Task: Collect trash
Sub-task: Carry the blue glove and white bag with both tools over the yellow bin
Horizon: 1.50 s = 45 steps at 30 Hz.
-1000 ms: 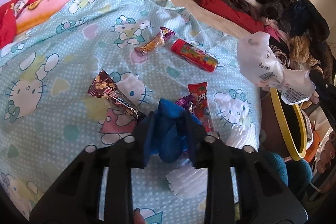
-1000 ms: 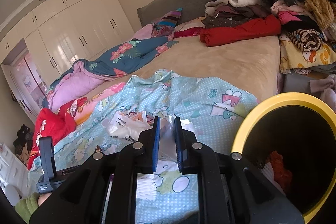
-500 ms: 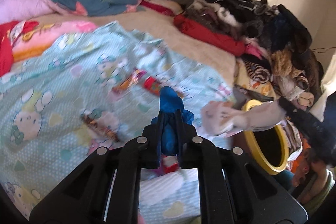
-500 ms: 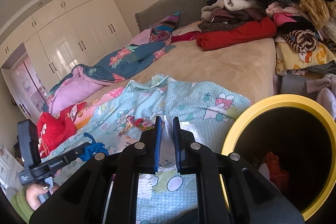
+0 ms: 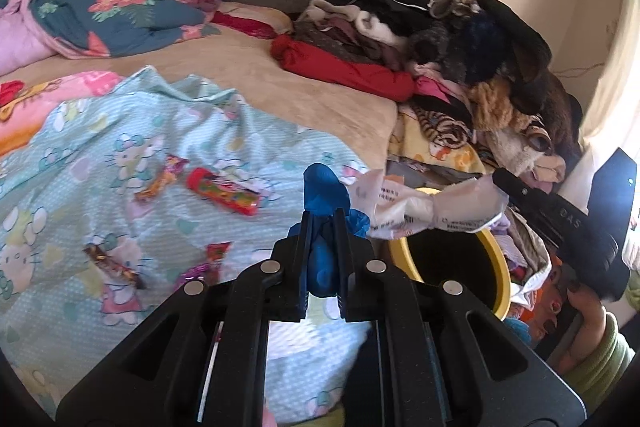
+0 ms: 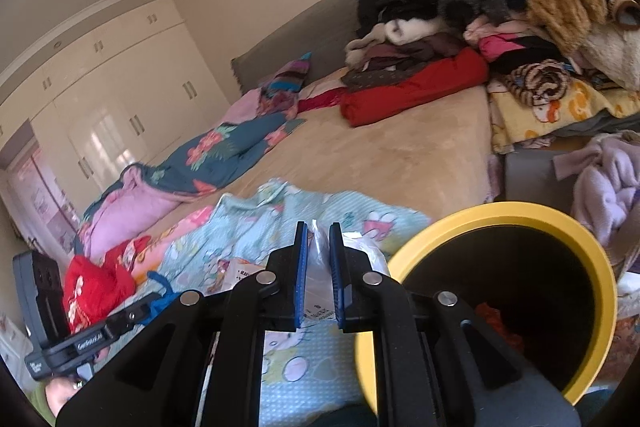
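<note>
Left tongs (image 5: 323, 223) pinching a crumpled blue glove (image 5: 325, 195), held up over the bed's cartoon-print sheet (image 5: 100, 147). Right tongs (image 6: 318, 239) clamped on a crinkled white plastic wrapper (image 5: 420, 205), which hangs just above the rim of the yellow bin (image 6: 504, 215) beside the bed. Red trash sits inside the bin. On the sheet: red tube wrapper (image 5: 224, 191), orange candy wrapper (image 5: 160, 179), brown snack wrapper (image 5: 114, 265), small red packet (image 5: 216, 253).

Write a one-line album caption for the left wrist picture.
Left tool carries a crumpled blue glove toward the yellow-rimmed bin, snack wrappers scattered on the bedsheet.
</note>
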Tool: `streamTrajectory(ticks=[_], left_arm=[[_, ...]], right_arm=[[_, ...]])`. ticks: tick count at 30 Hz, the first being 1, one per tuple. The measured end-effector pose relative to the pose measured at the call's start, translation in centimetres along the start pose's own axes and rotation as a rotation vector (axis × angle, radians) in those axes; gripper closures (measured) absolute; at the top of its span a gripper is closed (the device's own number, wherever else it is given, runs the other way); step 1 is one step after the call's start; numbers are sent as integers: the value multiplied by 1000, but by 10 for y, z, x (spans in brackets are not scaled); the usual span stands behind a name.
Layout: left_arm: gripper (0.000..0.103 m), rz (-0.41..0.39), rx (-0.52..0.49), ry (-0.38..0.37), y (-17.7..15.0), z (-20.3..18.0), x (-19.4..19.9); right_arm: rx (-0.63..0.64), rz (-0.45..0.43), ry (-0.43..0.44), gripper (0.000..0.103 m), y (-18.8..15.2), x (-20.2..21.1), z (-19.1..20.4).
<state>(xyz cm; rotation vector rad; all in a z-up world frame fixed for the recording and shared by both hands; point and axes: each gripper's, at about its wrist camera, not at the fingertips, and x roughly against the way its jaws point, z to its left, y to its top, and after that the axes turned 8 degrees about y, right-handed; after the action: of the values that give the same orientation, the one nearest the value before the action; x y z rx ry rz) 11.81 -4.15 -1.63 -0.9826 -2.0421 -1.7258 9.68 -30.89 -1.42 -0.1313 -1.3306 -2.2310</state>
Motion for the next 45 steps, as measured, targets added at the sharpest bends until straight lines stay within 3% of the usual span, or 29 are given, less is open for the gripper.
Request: streamTrajectory(ticks=[19,45], left_arm=[[98,11,-109,-96,-8,-69,-11],[98,68,-235,-216,-27,-137,-36]], right_arm=[[-81,-99,-109,92,20,47,-64],[-134,-139,-260,92,22,75,-120]])
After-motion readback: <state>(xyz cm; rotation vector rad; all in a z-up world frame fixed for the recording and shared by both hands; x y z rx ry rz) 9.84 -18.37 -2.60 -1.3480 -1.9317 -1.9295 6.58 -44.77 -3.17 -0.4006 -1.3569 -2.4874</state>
